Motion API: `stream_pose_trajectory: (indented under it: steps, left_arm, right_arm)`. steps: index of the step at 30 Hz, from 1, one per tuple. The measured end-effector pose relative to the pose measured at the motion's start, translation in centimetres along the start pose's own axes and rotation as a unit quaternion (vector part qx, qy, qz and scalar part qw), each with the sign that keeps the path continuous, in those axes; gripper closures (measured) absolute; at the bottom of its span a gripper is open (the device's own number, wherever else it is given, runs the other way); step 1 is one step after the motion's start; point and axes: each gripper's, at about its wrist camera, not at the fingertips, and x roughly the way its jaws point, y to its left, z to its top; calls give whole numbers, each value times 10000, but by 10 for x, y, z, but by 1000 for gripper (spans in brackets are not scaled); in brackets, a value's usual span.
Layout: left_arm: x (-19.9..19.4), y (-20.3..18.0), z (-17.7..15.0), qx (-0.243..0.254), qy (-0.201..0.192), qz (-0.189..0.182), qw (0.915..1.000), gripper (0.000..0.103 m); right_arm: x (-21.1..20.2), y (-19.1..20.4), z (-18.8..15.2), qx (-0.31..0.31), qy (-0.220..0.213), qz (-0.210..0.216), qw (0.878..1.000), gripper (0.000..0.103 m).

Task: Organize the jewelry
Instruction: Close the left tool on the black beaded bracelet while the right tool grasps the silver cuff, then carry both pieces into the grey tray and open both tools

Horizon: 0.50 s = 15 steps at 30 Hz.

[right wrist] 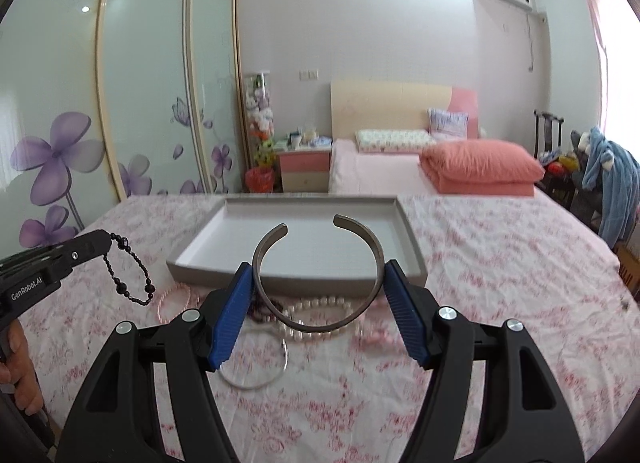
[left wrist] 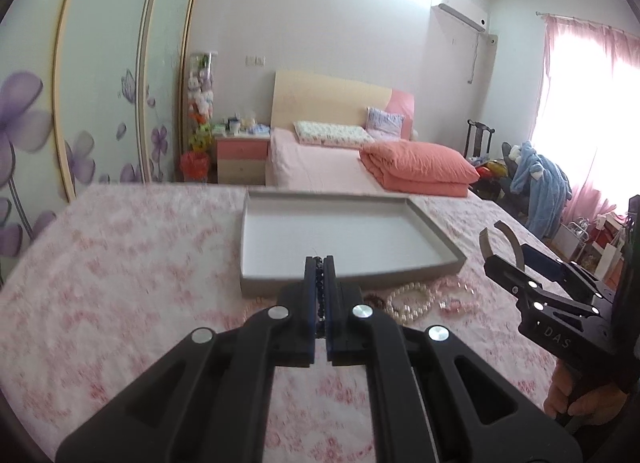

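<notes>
Only the right wrist view shows the black bead bracelet (right wrist: 129, 271) dangling in a loop from the left gripper (right wrist: 105, 239); in the left wrist view its beads sit pinched between that gripper's pressed-together pads. The right gripper (right wrist: 318, 283) clamps a metal cuff bangle (right wrist: 316, 326) across its width, held above the floral bench (right wrist: 500, 283). The grey tray (right wrist: 412, 247) lies just beyond. A pearl bracelet (right wrist: 320, 303), a pink bead bracelet (right wrist: 170, 297) and a thin silver ring bangle (right wrist: 256, 383) rest on the bench below.
</notes>
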Motion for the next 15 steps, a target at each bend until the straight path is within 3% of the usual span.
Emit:
stream_pose_trajectory:
  steps: [8, 15]
  left_arm:
    - [4, -11, 35, 185, -376, 375, 9984, 98]
    - [26, -19, 57, 196, -532, 435, 9974, 98]
  right_arm:
    - [2, -3, 25, 66, -551, -178, 9983, 37]
    - [20, -7, 44, 139, -902, -358, 9952, 36]
